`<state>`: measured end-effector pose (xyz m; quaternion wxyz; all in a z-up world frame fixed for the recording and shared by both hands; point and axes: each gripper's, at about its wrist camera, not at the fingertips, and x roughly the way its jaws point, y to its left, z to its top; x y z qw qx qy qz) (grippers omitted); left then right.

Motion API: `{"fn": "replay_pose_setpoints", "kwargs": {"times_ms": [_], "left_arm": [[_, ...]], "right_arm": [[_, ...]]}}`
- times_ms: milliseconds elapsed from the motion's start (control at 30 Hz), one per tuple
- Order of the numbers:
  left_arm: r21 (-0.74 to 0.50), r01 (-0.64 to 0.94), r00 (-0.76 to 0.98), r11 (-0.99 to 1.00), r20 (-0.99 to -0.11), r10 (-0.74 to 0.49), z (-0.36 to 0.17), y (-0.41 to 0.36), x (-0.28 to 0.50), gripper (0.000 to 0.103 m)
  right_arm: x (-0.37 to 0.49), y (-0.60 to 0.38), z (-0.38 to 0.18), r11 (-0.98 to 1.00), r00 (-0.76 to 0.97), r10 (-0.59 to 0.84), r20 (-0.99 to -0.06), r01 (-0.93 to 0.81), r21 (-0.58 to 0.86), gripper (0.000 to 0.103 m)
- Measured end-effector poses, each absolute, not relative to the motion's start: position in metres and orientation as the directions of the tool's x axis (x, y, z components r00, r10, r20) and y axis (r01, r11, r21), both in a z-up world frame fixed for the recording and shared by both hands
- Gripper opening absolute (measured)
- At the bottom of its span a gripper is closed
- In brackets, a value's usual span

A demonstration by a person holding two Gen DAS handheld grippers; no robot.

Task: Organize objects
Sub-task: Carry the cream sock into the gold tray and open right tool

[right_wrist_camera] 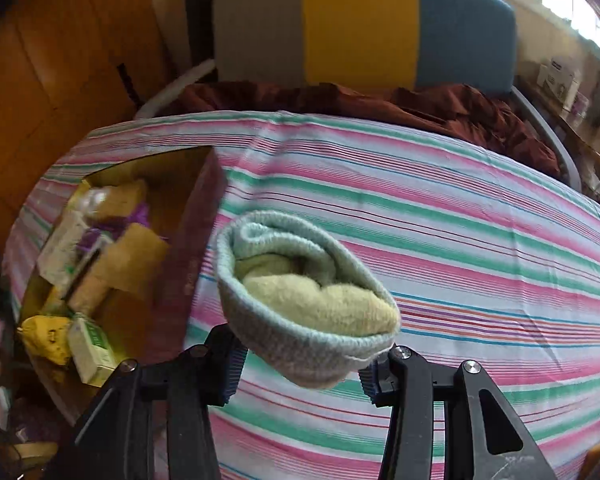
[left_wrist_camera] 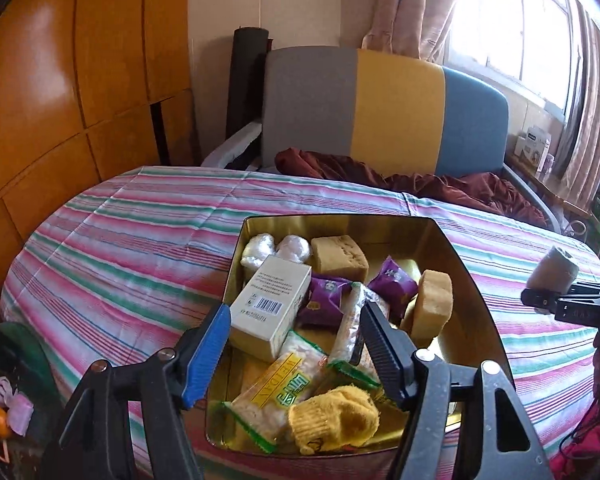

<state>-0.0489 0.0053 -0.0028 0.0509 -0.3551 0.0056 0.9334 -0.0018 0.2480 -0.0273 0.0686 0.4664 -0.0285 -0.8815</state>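
Observation:
A gold metal tin [left_wrist_camera: 466, 280] sits on the striped bedsheet. It holds a white box [left_wrist_camera: 268, 300], purple snack packs [left_wrist_camera: 326, 296], sponge cakes [left_wrist_camera: 432, 306], green-edged wafer packs [left_wrist_camera: 276, 394] and a rolled yellow sock [left_wrist_camera: 334, 418]. My left gripper [left_wrist_camera: 296, 356] is open just above the tin's near end, empty. My right gripper [right_wrist_camera: 300, 364] is shut on a rolled grey-green sock [right_wrist_camera: 304, 300], held above the sheet to the right of the tin [right_wrist_camera: 204, 216]. The same sock shows at the right edge of the left wrist view [left_wrist_camera: 554, 270].
The striped sheet [right_wrist_camera: 460, 240] covers the bed right of the tin. A dark red blanket [left_wrist_camera: 440, 184] and a grey, yellow and blue headboard [left_wrist_camera: 384, 108] lie behind. A wooden wardrobe [left_wrist_camera: 60, 100] stands left. Clutter sits at the near left edge [left_wrist_camera: 4, 412].

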Motion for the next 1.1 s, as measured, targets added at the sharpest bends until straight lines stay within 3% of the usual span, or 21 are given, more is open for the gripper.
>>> {"fn": "replay_pose_setpoints", "kwargs": {"times_ms": [233, 567, 633, 800, 1100], "left_arm": [[-0.013, -0.045, -0.755, -0.999, -0.654, 0.043, -0.007, -0.013, -0.037, 0.068], [0.037, 0.012, -0.76, -0.999, -0.649, -0.033, -0.01, -0.025, -0.034, 0.068], [0.019, -0.005, -0.751, -1.0, -0.661, -0.009, -0.009, -0.027, -0.036, 0.068], [0.036, -0.008, -0.748, -0.999, -0.663, -0.018, -0.01, -0.022, -0.035, 0.068], [-0.001, -0.023, -0.751, -1.0, -0.66, 0.018, -0.006, -0.016, -0.029, 0.067]], "right_arm": [[0.002, 0.148, -0.024, -0.948, -0.538, -0.294, -0.79, 0.269, 0.17, 0.048], [-0.029, 0.087, -0.077, -0.93, -0.425, -0.305, -0.853, 0.325, 0.17, 0.05], [-0.031, 0.087, -0.087, -0.938, -0.408, -0.292, -0.865, 0.3, 0.176, 0.053], [-0.026, 0.1, -0.086, -0.94, -0.42, -0.317, -0.85, 0.26, 0.222, 0.073], [-0.005, 0.103, -0.067, -0.951, -0.494, -0.286, -0.821, 0.251, 0.18, 0.076]]}}
